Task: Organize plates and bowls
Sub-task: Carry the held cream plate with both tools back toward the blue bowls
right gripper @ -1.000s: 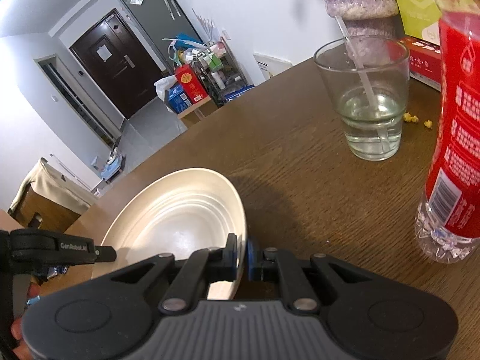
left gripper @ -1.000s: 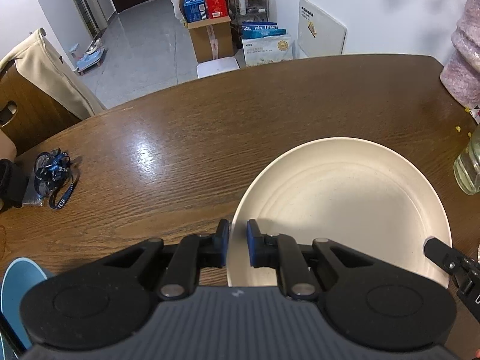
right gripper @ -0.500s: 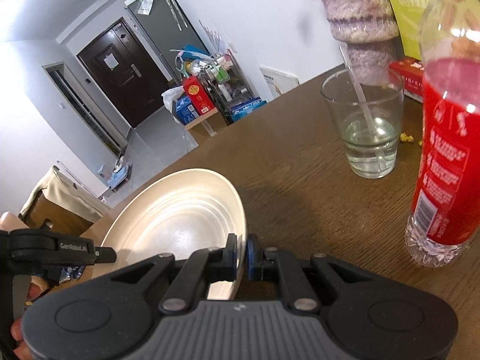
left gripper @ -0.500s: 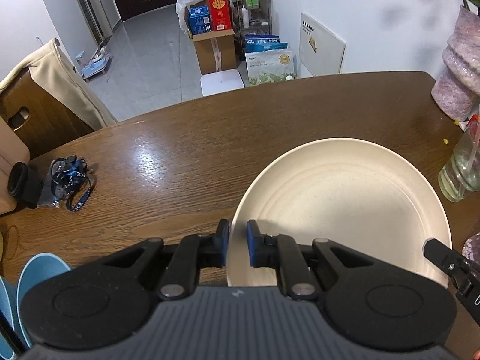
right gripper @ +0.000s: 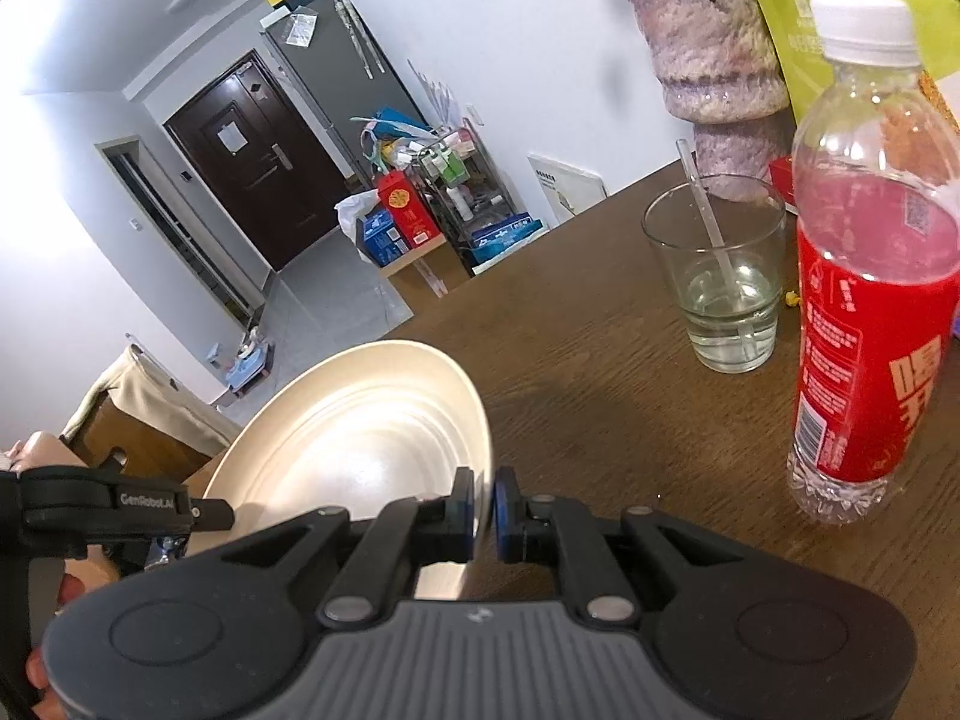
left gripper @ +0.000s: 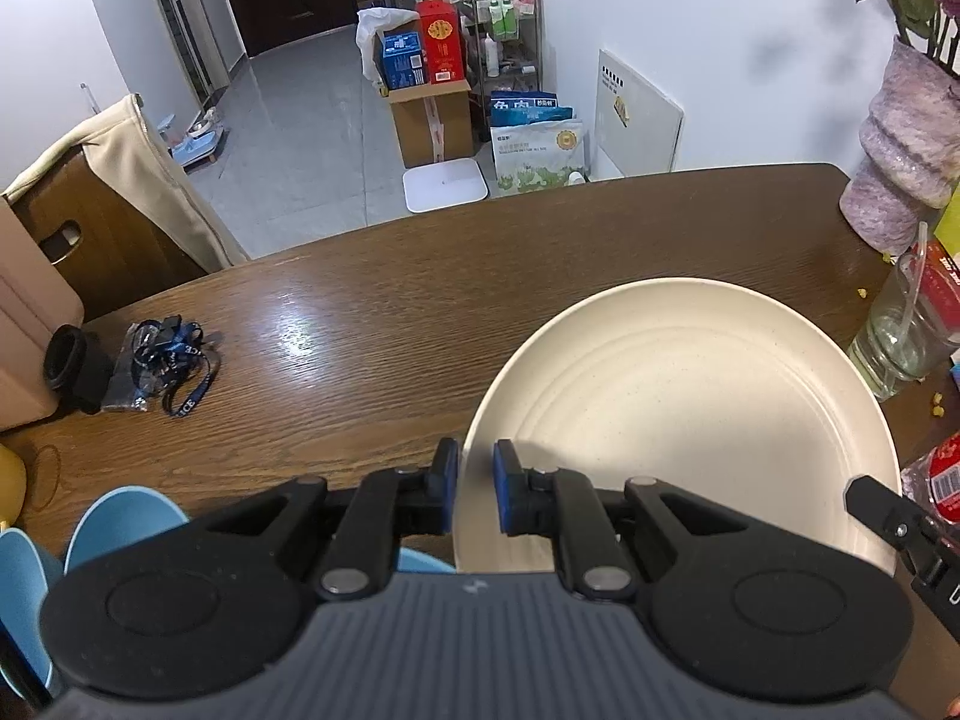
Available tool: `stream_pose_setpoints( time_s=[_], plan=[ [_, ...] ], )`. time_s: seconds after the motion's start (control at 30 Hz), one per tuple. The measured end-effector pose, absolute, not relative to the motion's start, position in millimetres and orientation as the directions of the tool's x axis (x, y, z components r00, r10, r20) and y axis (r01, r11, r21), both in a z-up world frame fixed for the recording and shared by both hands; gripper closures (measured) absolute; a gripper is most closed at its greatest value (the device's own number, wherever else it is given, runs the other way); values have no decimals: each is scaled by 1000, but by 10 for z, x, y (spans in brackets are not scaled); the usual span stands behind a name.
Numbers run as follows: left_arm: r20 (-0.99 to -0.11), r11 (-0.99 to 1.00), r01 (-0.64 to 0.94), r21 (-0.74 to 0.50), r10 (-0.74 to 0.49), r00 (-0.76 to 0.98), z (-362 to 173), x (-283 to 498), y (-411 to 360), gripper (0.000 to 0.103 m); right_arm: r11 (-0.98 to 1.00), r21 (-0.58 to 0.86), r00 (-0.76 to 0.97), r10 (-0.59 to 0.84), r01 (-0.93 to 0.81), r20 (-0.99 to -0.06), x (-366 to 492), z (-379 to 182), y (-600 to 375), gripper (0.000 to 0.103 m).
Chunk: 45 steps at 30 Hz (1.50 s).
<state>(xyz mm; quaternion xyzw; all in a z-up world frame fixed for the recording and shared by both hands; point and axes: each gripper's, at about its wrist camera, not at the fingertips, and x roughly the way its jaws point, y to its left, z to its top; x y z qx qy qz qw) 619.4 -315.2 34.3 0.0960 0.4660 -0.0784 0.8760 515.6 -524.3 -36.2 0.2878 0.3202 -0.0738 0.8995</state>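
A large cream plate is held above the brown wooden table. My left gripper is shut on the plate's left rim. My right gripper is shut on the plate's right rim; its tip shows in the left wrist view. The left gripper's body shows in the right wrist view. Blue dishes lie below at the near left, partly hidden by the left gripper.
A glass of water with a straw, a red-labelled bottle and a purple vase stand on the right. A black lanyard and black cup lie at the left. A chair stands beyond.
Both grippers have risen and drawn back with the plate between them. More of the table, the blue dishes and the bottle have come into view.
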Motion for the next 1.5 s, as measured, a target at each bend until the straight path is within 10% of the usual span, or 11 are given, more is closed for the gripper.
stream_pose_setpoints(
  time_s=[1.5],
  plan=[
    [-805, 992, 118, 32, -44, 592, 962, 4768, -2106, 90, 873, 430, 788, 92, 230, -609, 4057, 338, -4346, 96]
  ],
)
